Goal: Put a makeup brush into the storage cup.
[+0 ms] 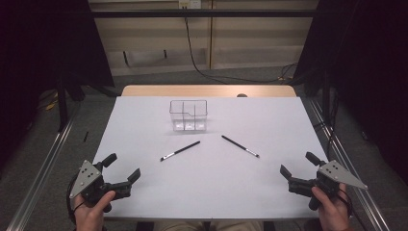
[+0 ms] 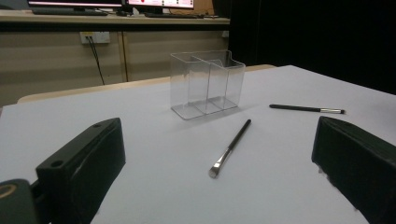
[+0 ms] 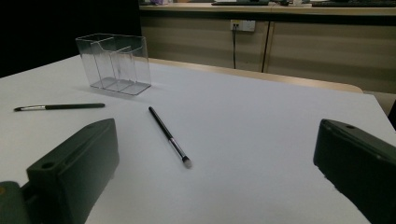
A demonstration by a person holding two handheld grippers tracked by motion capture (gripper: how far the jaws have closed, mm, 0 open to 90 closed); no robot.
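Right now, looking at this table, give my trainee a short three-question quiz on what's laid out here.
1. True or false: a brush stands inside the clear organizer.
2. How many brushes lie on the table?
3. Multiple choice: the left hand-held gripper and the right hand-held gripper are A) both open and empty, B) both shut on brushes, C) one open, one shut.

Key:
1. False. The organizer is empty; the left brush and the right brush lie flat in front of it.
2. Two.
3. A.
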